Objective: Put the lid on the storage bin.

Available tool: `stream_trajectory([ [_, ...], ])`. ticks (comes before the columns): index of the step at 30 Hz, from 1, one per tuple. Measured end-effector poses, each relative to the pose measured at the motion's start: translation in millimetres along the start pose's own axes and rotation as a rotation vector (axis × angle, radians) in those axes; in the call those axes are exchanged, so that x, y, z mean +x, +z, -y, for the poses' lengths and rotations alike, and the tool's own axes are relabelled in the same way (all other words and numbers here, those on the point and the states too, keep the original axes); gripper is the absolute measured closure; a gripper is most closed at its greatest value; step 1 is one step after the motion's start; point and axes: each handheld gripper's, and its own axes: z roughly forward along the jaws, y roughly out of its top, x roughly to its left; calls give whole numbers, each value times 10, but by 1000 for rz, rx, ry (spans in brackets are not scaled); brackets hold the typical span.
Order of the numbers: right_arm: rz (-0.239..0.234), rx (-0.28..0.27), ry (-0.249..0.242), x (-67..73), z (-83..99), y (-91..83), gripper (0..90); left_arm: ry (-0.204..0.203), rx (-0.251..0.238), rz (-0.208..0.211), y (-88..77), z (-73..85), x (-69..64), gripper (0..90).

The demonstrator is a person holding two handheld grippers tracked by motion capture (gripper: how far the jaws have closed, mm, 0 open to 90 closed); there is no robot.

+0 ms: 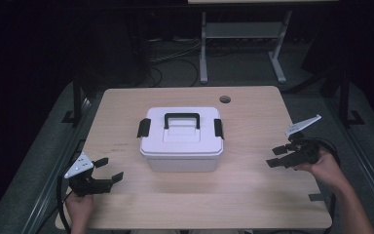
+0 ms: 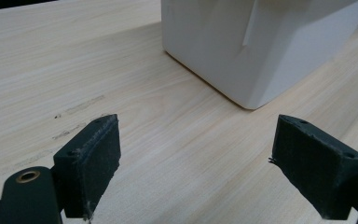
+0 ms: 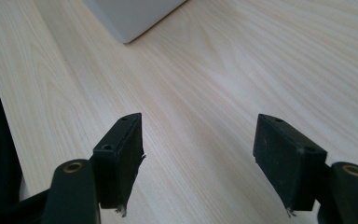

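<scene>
where the left gripper (image 1: 108,169) sits at the near left part of the table (image 1: 253,195), its two black jaws stand well apart with nothing between them, and the grey three-cornered plate (image 1: 79,165) on top tilts toward the left edge. in the left gripper view the same gripper (image 2: 196,154) shows bare light wood between its pads, with faint dark scuff marks on the surface to the left and the white box (image 2: 261,46) ahead, clear of the jaws. the right gripper (image 1: 278,155) is held at the near right part of the table, jaws likewise spread and empty, pointing toward the box; its grey plate (image 1: 302,125) angles up and outward. in the right gripper view the gripper (image 3: 198,154) shows wood grain between the pads and a corner of the white box (image 3: 130,16) at the top, well apart from it. the white box (image 1: 181,141) rests at the middle of the table between the two grippers, touched by neither; its lid is on, a black handle (image 1: 181,118) lies on top, and a black latch (image 1: 143,127) sits at each end. a round hole (image 1: 225,99) is in the table beyond the box. no brand, label or legible writing can be made out on any item.
</scene>
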Motion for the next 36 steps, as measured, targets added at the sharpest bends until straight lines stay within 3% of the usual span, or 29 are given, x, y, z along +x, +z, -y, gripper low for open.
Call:
stream_trajectory([
  [28,-26,-10,58,40,423,180,306,3,3,-3,-18,10,-8,147],
  [36,-26,-13,52,85,496,207,303,10,17,1,-5,9,-8,147],
])
